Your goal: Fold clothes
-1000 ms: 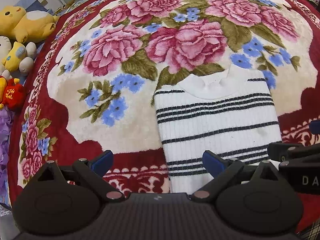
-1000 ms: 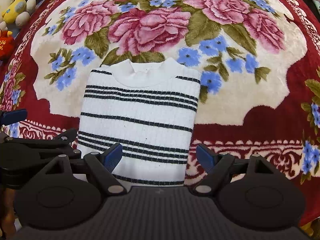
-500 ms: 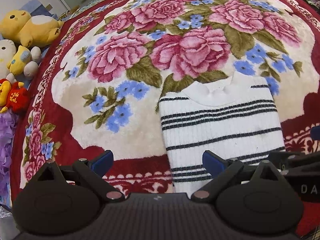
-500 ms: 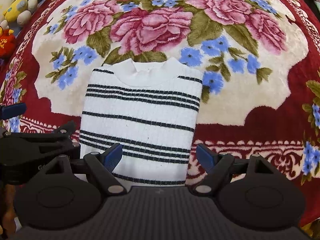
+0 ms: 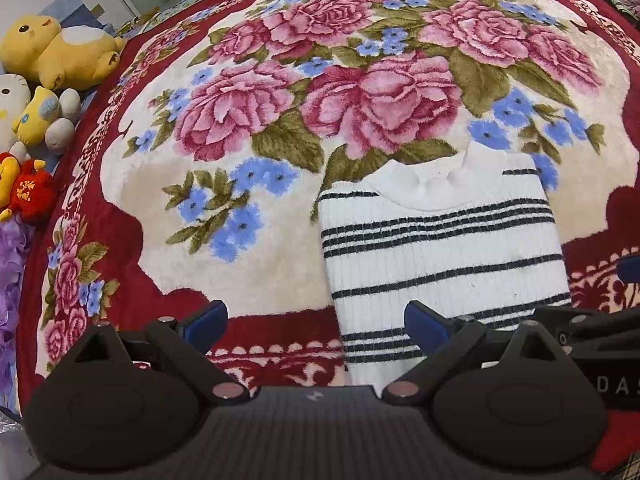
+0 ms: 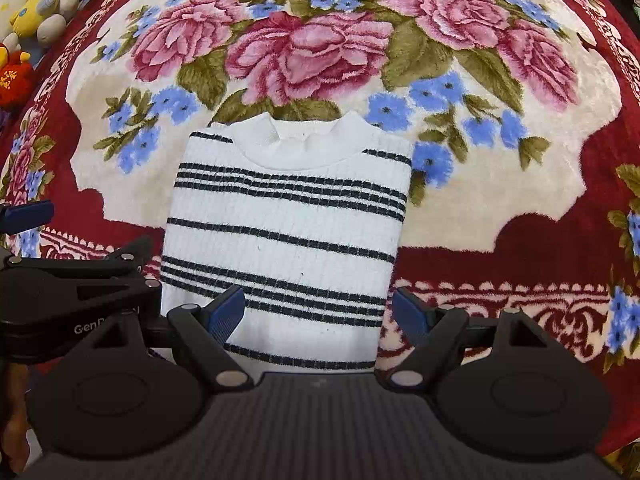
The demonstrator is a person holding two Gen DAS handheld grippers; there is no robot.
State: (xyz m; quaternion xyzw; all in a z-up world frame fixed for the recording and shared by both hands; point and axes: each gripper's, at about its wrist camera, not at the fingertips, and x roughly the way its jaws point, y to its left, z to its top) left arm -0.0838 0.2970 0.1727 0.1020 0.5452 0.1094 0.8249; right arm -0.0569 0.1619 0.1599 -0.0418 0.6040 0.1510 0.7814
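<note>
Lying flat: ribbed striped sweater [image 6: 286, 236], rectangular, on plush blanket [image 6: 500, 208].

Red floral plush blanket [image 6: 500, 248] with pink roses, folded white black-striped sweater [image 6: 288, 240] lying flat on it

Black hand-held gripper [image 6: 318, 314], blue fingertip pads [image 6: 226, 312], silver pivot screws, ribbed dark base
</note>
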